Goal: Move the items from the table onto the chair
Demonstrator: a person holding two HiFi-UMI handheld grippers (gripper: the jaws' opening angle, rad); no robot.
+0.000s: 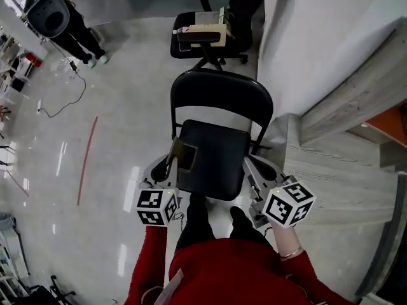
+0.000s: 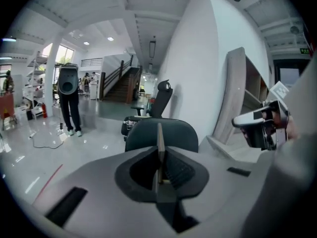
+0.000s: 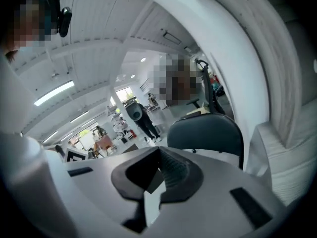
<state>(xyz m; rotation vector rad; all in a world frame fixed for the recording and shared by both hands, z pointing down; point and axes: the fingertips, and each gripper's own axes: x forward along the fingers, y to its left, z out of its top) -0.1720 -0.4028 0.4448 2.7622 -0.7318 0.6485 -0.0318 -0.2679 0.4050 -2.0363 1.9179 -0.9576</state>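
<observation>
Sleeves (image 1: 216,269): red, at the bottom of the head view, one arm going to each gripper.
Left gripper (image 1: 168,169): at the seat's left front edge. Its jaws are pressed together on a flat brownish item, which its own view shows edge-on between the pads.
Flat brownish item (image 1: 186,154): thin and roughly square, with a dark middle. It stands on edge over the left front part of the seat. I cannot tell whether it touches the seat.
Right gripper (image 1: 257,171): just beside the seat's right front edge. Its jaws meet at the tips and nothing is between them.
Folding chair (image 1: 219,97): black, facing the person, with only the held item over its seat.
Floor (image 1: 121,107): pale and glossy, with a red line (image 1: 87,161) to the left.
Grey wood-grain boards (image 1: 331,164): to the right of the chair, below a white wall.
Office chair (image 1: 205,43): black, farther back, carrying a box and other items.
Person (image 1: 73,27): standing far left, well apart from both chairs.
</observation>
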